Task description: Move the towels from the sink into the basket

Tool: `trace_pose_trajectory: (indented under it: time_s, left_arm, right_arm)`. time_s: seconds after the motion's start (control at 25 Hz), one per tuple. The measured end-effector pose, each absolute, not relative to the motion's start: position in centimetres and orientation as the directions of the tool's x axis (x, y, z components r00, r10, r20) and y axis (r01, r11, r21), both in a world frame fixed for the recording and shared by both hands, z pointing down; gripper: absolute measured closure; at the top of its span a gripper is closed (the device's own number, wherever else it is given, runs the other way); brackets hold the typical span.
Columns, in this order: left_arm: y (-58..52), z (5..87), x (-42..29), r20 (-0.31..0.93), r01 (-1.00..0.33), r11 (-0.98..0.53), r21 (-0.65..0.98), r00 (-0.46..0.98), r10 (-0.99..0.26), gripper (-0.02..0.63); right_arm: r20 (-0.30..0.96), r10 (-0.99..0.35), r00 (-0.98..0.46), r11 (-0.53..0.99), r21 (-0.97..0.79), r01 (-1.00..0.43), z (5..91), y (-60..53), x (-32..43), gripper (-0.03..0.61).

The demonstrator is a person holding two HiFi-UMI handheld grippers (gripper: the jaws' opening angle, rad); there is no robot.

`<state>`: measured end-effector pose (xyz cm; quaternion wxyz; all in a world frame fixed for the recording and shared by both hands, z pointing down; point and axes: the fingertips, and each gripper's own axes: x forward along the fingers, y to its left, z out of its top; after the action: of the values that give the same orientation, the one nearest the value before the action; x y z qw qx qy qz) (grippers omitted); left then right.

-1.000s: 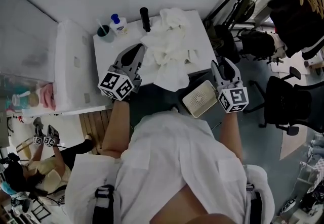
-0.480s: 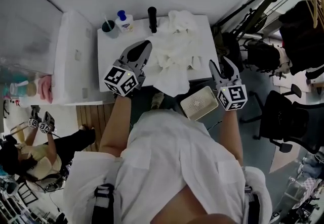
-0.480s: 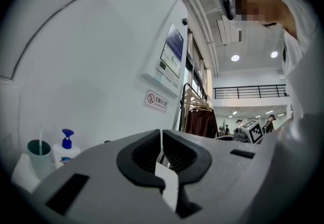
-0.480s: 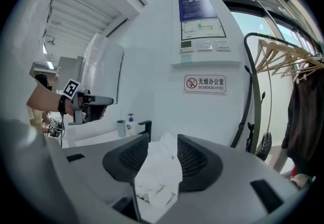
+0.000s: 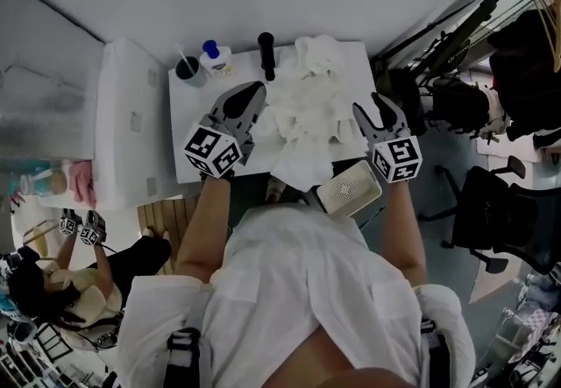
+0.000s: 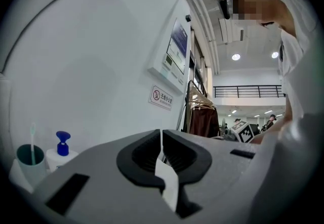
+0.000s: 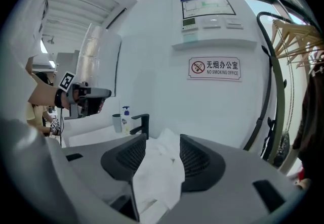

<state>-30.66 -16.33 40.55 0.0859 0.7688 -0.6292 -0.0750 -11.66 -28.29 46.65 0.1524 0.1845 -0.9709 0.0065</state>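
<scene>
Sink (image 5: 188, 102): basin not visible in head view, towels (image 5: 307, 106) heaped over it, only the black tap (image 5: 266, 53) sticks out. Basket (image 5: 348, 189): near edge hidden by person's shirt (image 5: 298, 290), inside can't be seen. Left gripper view: cup w/ toothbrush (image 6: 30, 160) fades into dark rim; far-off people (image 6: 272, 118) too small to make out.

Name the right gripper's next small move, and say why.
Probably ease the right gripper forward until the towels sit between its jaws. The jaws have just been opening and stand apart. Nothing is pressed between them yet, and the towels lie just ahead, in line with the gap.
</scene>
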Motion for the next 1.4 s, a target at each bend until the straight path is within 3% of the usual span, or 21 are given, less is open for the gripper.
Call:
trace_pose_trajectory:
  time_s: [0.68, 1.12, 1.4]
  left_arm:
    - [-21.5, 41.9, -34.2, 0.02, -0.951, -0.212, 0.226, 0.222, -0.975, 0.594]
    - [-22.8, 43.2, -35.5, 0.044, -0.942, -0.227, 0.246, 0.245, -0.969, 0.594]
    - [-22.9, 43.6, -36.6, 0.055, -0.942, -0.223, 0.251, 0.244, -0.968, 0.594]
  right_arm:
    - [0.463, -0.263, -0.846, 0.957, 0.016, -0.289, 53.5, -35.3, -21.7, 0.287]
    - [0.685, -0.229, -0.692, 0.965, 0.068, -0.251, 60.6, -39.4, -25.2, 0.229]
    - [0.761, -0.199, -0.617, 0.976, 0.096, -0.196, 63.9, -39.5, -27.2, 0.225]
